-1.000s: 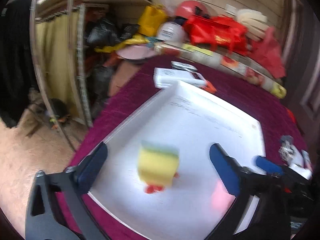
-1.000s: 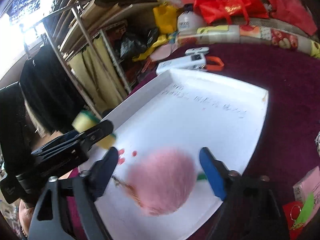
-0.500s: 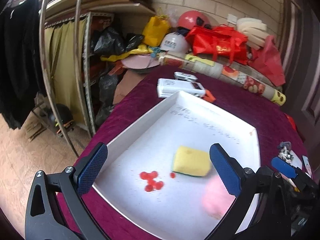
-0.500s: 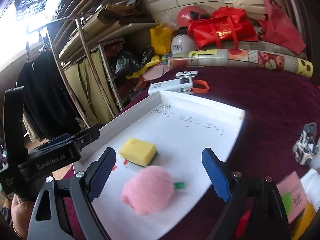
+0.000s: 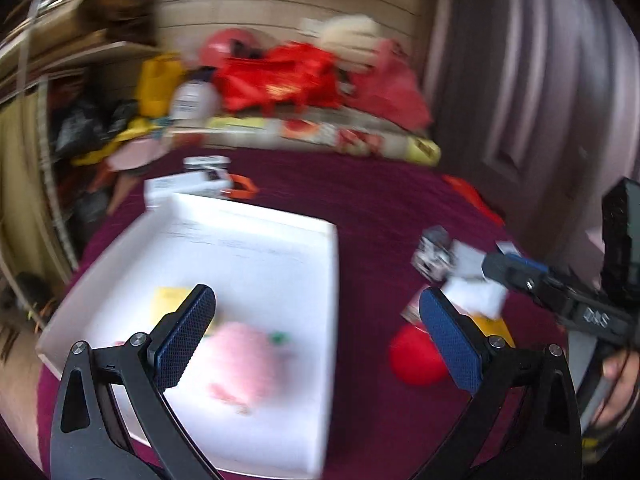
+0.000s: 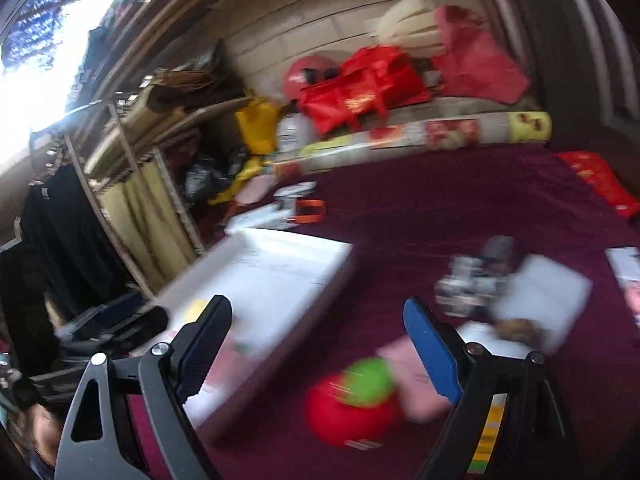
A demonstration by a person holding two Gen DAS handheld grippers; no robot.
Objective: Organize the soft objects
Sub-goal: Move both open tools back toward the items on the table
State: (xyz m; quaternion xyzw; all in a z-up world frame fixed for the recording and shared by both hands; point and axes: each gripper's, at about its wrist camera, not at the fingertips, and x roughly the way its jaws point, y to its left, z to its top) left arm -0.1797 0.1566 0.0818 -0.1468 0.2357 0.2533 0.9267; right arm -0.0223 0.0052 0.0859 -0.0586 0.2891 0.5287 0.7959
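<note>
My left gripper (image 5: 316,332) hangs with its blue-padded jaws spread wide and nothing between them, and my right gripper (image 6: 316,344) is likewise agape and empty. Nearest the right one, a red round plush toy with a green top (image 6: 354,406) lies on the maroon tablecloth (image 6: 460,208), just outside the shallow white tray (image 5: 330,280); a pink card (image 6: 416,376) sits under its far side. From the left wrist view, the fluffy pink pompom with a small green tag (image 5: 240,360) rests inside the tray near its front, and the yellow rectangular sponge (image 5: 170,306) lies just behind it, partly hidden by my left finger. Right of the tray sit a white folded cloth (image 5: 476,298) and a small grey-white trinket (image 5: 434,254), blurred. Farther back, a white remote-like device (image 5: 188,184) lies beside the tray's far corner, then red bags (image 5: 280,76) against the brick wall.
</note>
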